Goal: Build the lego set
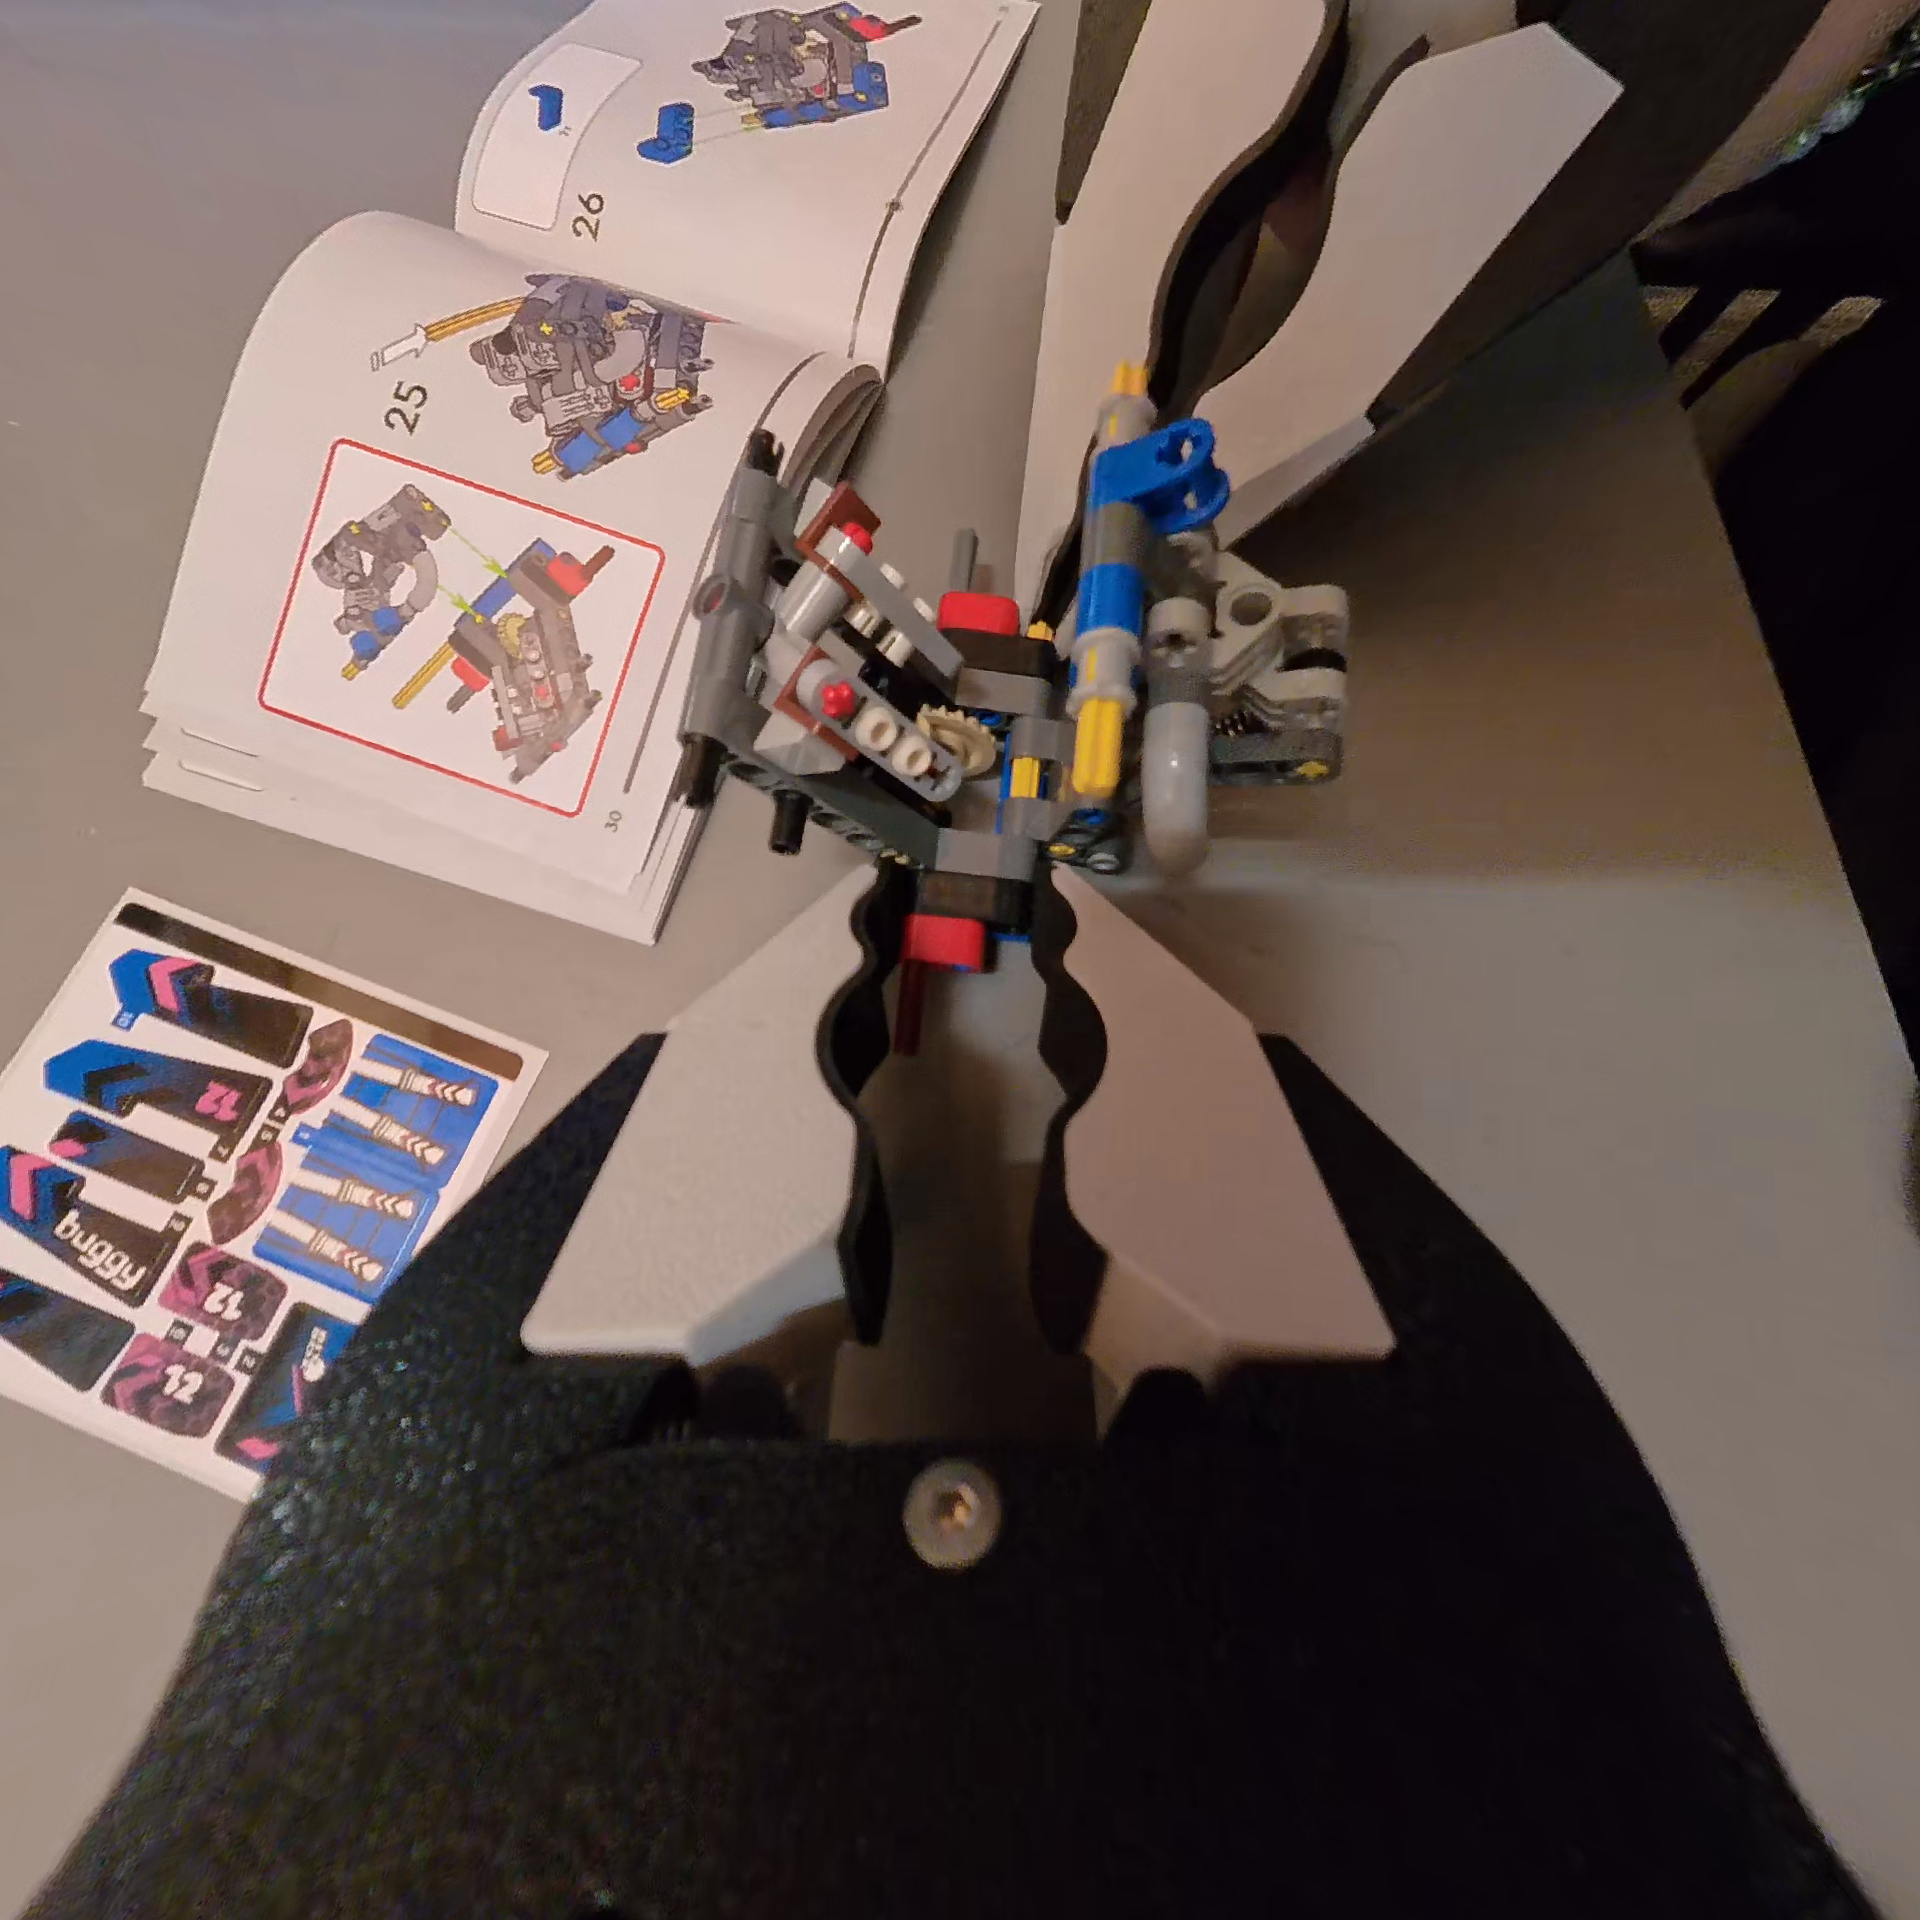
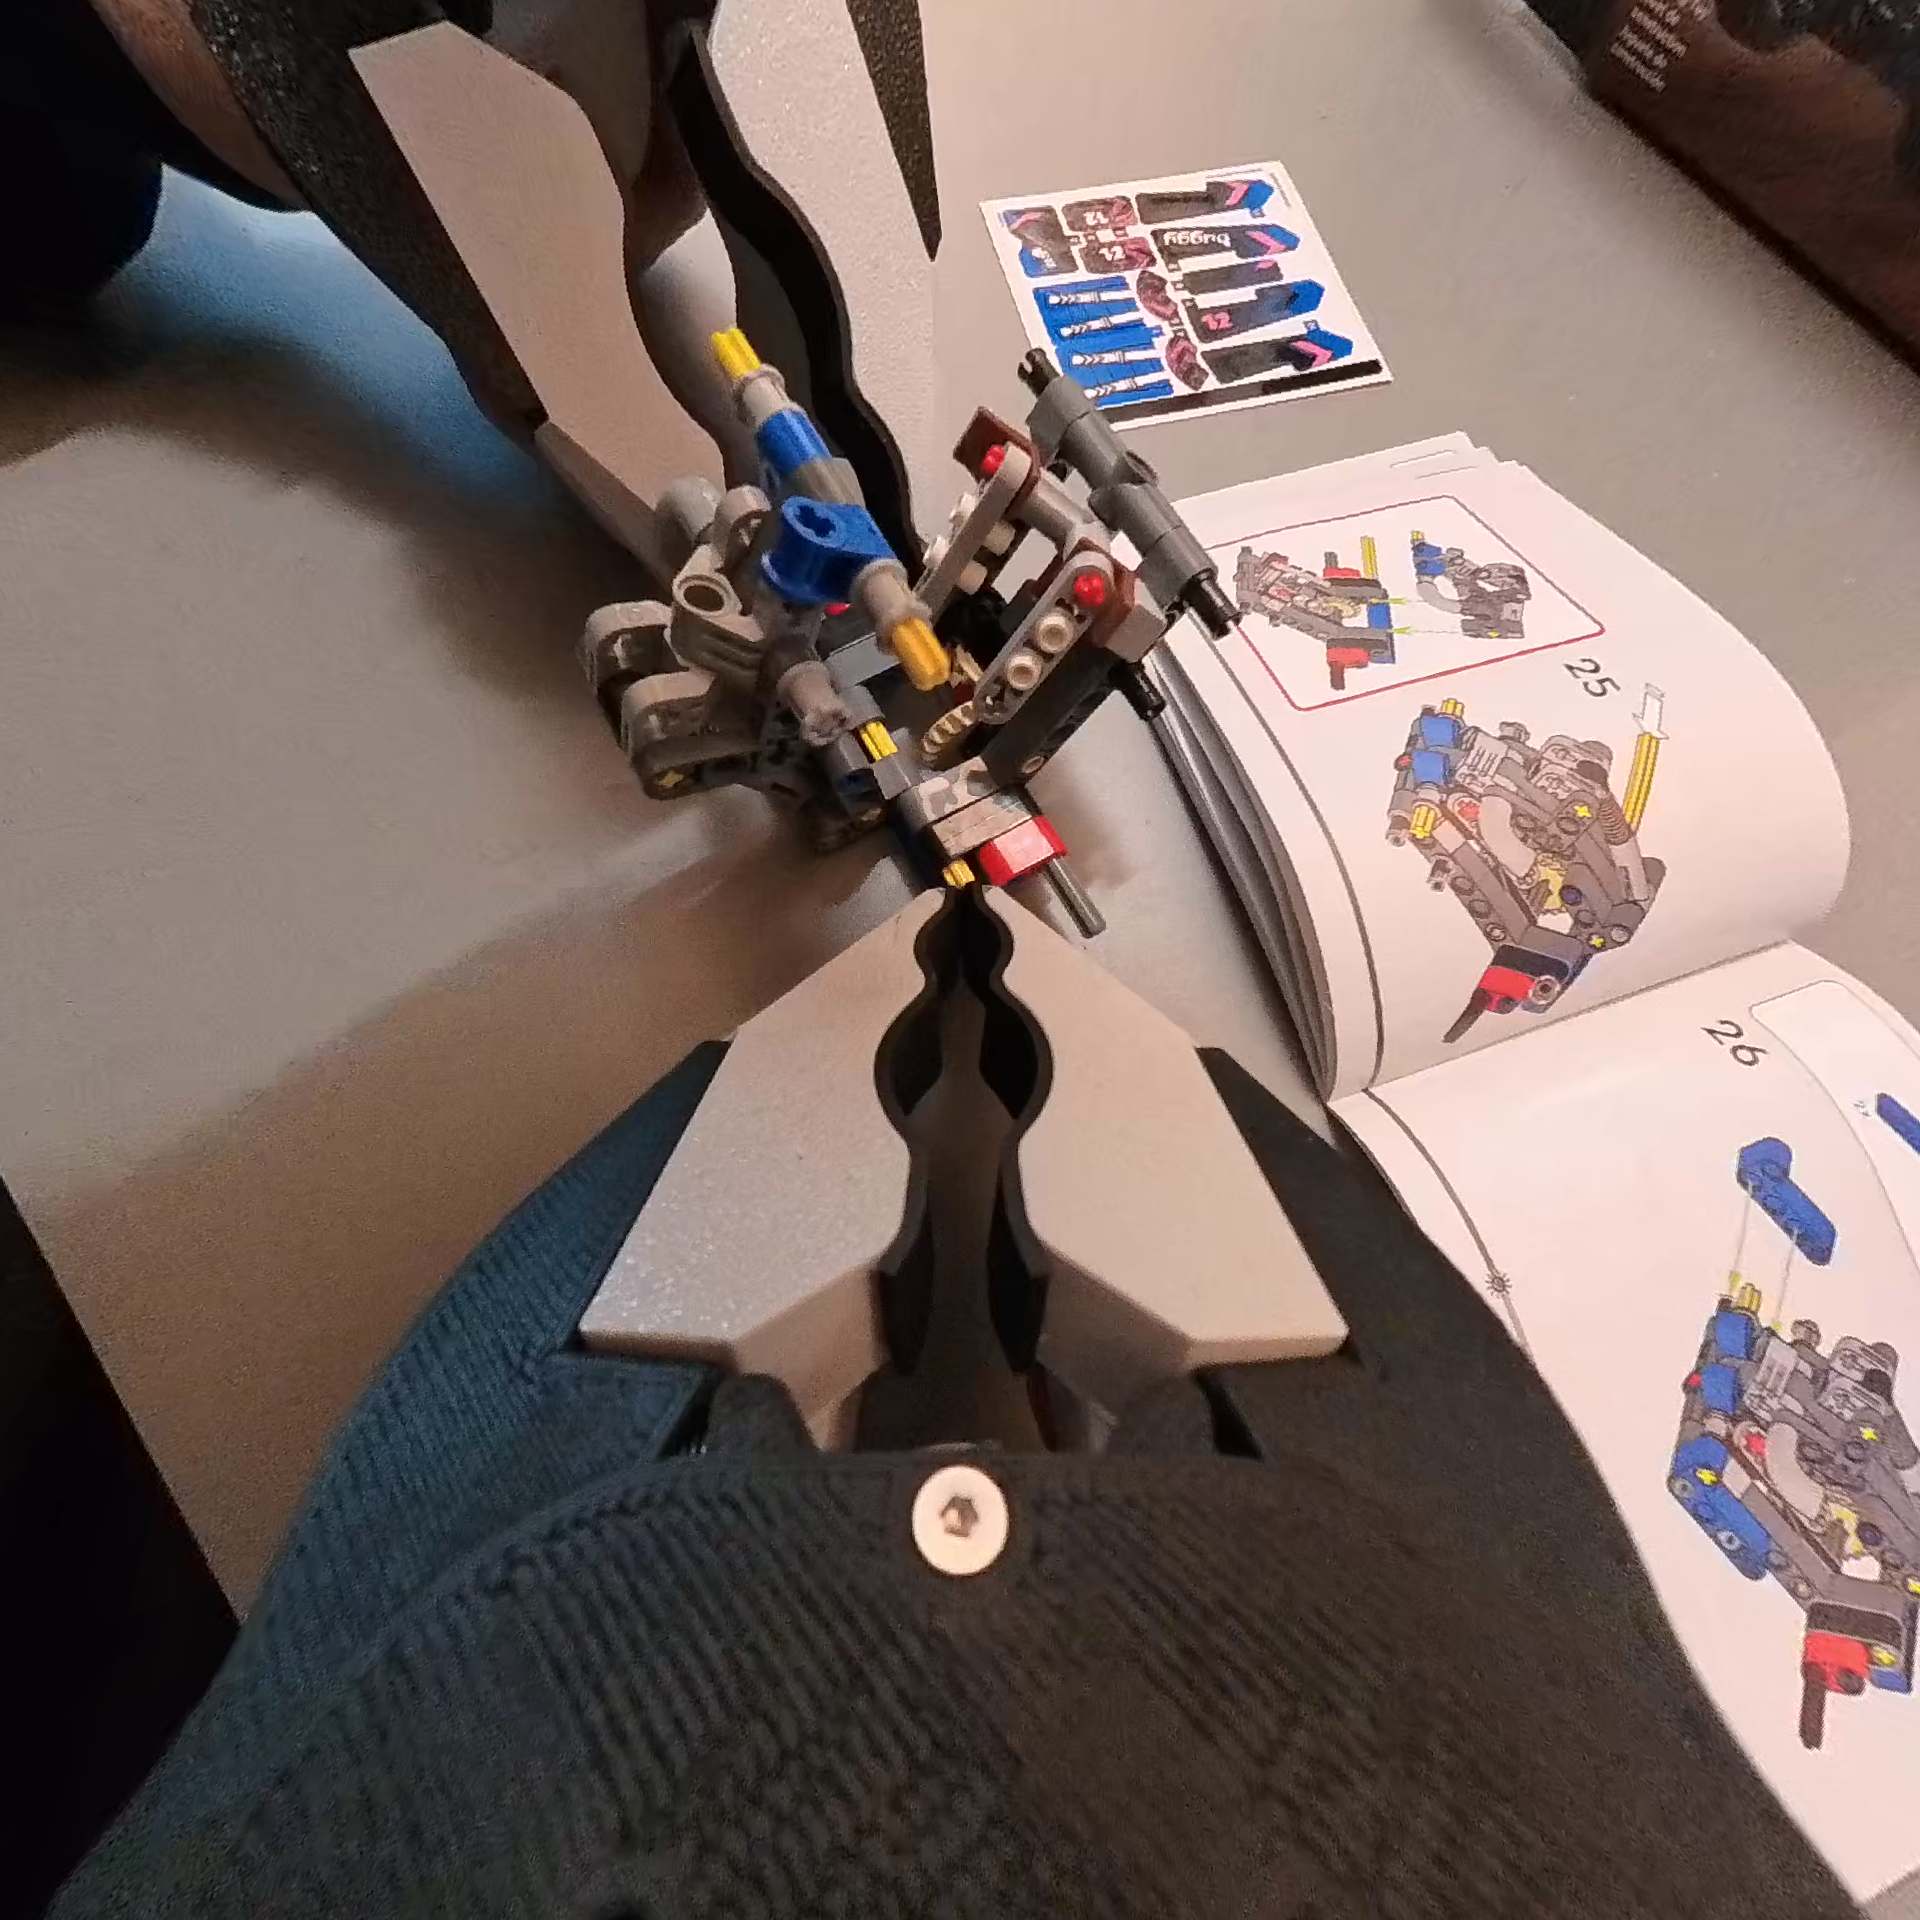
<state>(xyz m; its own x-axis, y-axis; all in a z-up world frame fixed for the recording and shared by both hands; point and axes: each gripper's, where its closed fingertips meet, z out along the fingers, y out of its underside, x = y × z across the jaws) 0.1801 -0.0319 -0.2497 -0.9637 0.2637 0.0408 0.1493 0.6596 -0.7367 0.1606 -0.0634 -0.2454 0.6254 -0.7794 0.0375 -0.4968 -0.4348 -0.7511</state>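
Note:
A partly built lego assembly (image 1: 935, 707) of grey, black, blue, red and yellow technic parts is held between both grippers just above the grey table (image 1: 1455, 1039). My left gripper (image 1: 961, 894) is shut on its near end, around a black and red block. A blue-and-yellow axle piece (image 1: 1117, 582) stands up from the assembly. In the right wrist view the assembly (image 2: 935, 644) lies ahead of my right gripper (image 2: 961, 904), whose jaws are nearly closed on a yellow axle end (image 2: 956, 871) at the assembly's edge. The left gripper comes in from the top (image 2: 904, 530).
An open instruction booklet (image 1: 416, 571) lies left of the assembly; it also shows in the right wrist view (image 2: 1507, 779). A sticker sheet (image 1: 239, 1174) lies beside it (image 2: 1174, 291). A dark box (image 2: 1766, 135) stands at the table's far edge. Across from one pair of fingers to the other is roughly 5 cm.

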